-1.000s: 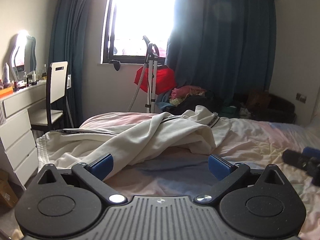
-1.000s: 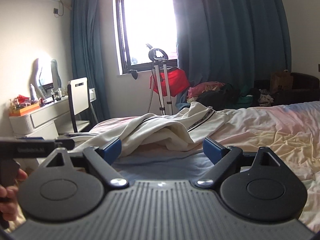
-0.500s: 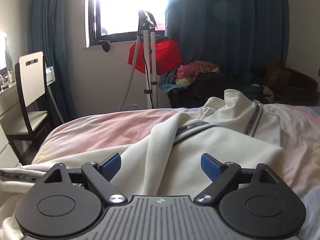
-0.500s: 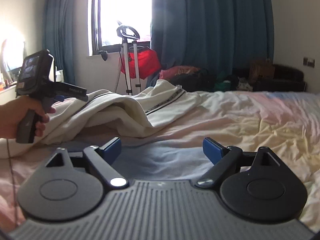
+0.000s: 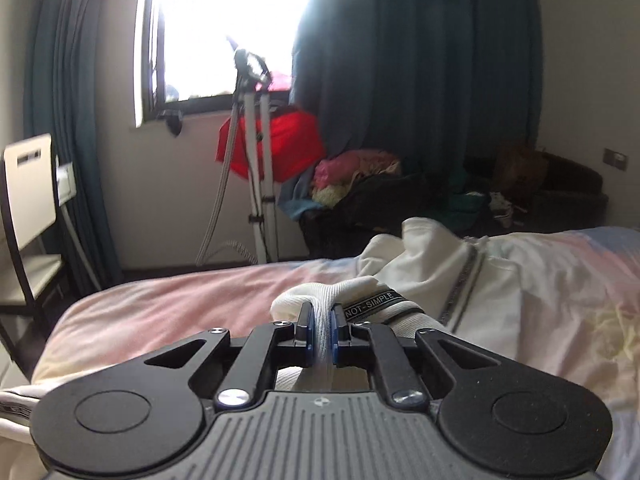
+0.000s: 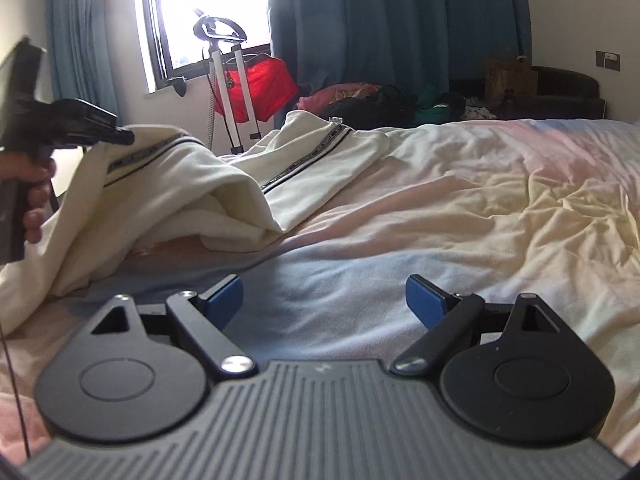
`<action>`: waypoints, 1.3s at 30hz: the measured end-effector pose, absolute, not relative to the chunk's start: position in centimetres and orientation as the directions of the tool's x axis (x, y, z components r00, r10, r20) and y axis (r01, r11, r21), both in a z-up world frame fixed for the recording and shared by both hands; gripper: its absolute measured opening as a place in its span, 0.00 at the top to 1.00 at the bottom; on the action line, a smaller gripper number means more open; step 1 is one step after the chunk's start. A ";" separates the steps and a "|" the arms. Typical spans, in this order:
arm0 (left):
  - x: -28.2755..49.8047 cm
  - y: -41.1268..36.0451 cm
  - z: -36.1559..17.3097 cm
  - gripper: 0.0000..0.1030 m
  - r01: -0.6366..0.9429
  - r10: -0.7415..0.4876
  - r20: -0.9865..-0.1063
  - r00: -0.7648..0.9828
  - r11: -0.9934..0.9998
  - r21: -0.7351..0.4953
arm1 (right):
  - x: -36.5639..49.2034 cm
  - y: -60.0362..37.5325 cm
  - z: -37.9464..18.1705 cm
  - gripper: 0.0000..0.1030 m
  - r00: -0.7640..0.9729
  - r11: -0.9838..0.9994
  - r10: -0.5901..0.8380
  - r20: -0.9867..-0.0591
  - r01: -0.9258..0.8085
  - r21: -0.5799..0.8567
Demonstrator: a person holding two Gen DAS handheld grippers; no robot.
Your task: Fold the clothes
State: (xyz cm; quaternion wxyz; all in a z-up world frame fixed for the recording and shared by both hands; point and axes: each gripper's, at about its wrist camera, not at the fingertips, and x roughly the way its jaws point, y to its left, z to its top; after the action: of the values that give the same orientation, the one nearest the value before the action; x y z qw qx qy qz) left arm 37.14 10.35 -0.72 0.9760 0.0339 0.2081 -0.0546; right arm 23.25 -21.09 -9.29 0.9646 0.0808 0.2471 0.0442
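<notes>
here we have our left tongs (image 5: pixel 321 334) pressed together on a ribbed white edge of the cream garment (image 5: pixel 436 280), the blue pads (image 5: pixel 306 336) pinching a ridge of cloth that rises between them. just right of that pinch runs a black band printed "not-simple" (image 5: pixel 370 304). the garment lies on the bed (image 5: pixel 180 300), bunched toward the bed's window-side edge, with a dark striped trim (image 5: pixel 466 276) running across it.

from our right wrist view the same garment (image 6: pixel 192 184) is draped in loose folds on the bed's left part, one flap spread flat toward the middle of the bed (image 6: pixel 480 200). our left hand (image 6: pixel 34 192) grips the handle of the left tongs (image 6: pixel 120 136), whose tip meets the raised upper edge of the garment. our right tongs (image 6: pixel 324 300) are spread wide with nothing between them, hovering over a bluish patch of the bedsheet, well apart from the garment's nearest fold.

beyond the bed, a garment steamer stand (image 5: pixel 256 160) stands under the window (image 5: pixel 224 28) with a red cloth (image 5: pixel 288 148) hanging by it. dark blue curtains (image 5: pixel 420 80) hang beside the window, and a heap of mixed clothes (image 5: pixel 360 184) sits past the bed's far edge. a white chair (image 5: pixel 28 208) stands off the bed's left corner.
</notes>
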 end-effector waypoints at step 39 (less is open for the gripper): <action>15.2 3.4 -9.2 0.11 0.190 -0.209 -0.478 0.853 0.978 -0.088 | 13.4 -21.8 -5.2 0.23 0.922 0.968 0.196 -0.333 -0.128 0.215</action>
State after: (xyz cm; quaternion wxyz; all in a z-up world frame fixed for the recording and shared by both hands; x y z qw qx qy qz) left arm 15.19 3.41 -9.23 0.9625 -0.0186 0.2501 -0.1037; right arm 13.35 -21.80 -5.17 0.9757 0.0952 0.1788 0.0832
